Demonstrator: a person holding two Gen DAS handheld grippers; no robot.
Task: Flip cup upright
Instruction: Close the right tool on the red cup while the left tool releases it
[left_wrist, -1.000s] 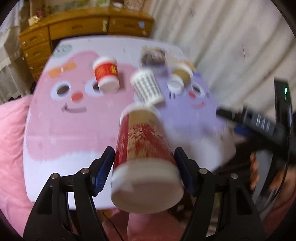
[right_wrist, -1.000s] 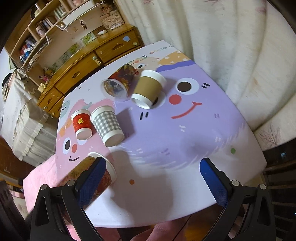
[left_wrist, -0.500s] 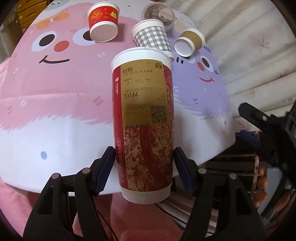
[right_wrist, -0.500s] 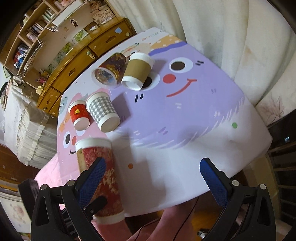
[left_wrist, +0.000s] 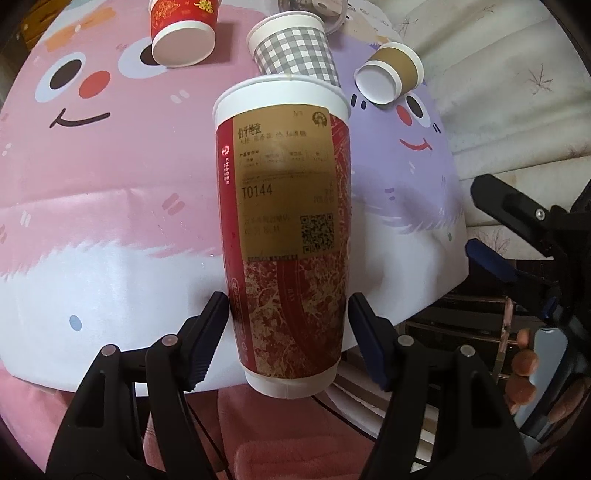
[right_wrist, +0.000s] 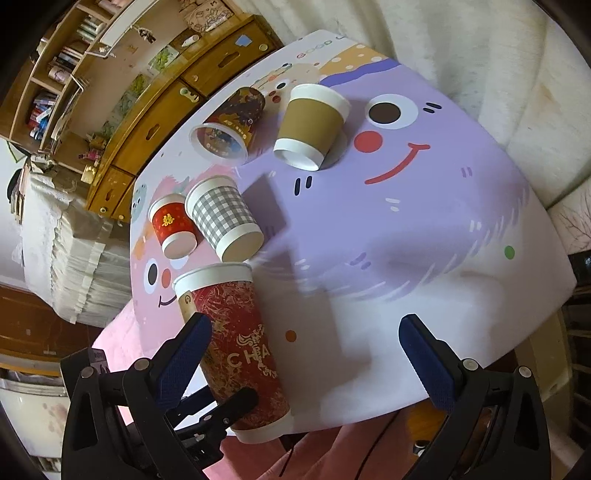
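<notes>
- The tall red-and-gold cup (left_wrist: 286, 236) stands at the near edge of the table (left_wrist: 92, 295), over the white border of the printed cloth; whether its base rests on the surface or hangs just clear of it cannot be told.
- Open cloth lies to the cup's left and right along the near edge. Behind it, the grey checked cup (left_wrist: 295, 51) stands mouth down, just beyond the tall cup's rim.
- Further back sit a small red cup (left_wrist: 181, 26) (mouth down) and a brown sleeved cup (left_wrist: 391, 74), also mouth down. In the right wrist view a dark patterned cup (right_wrist: 229, 125) lies on its side near the table's far edge.
- The left gripper (left_wrist: 288, 325) reaches in from the near side, its jaws pressed to the lower part of the tall cup, one blue pad on each flank.
- The right gripper (right_wrist: 303, 350) hangs over the near right part of the table, jaws spread wide with nothing between them; the tall cup (right_wrist: 236, 354) appears just beyond its left finger (right_wrist: 184, 354).
- The tall cup's long axis runs vertical, wide white rim up and narrow base down. Its gold label (printed T0144) faces the left wrist camera.
</notes>
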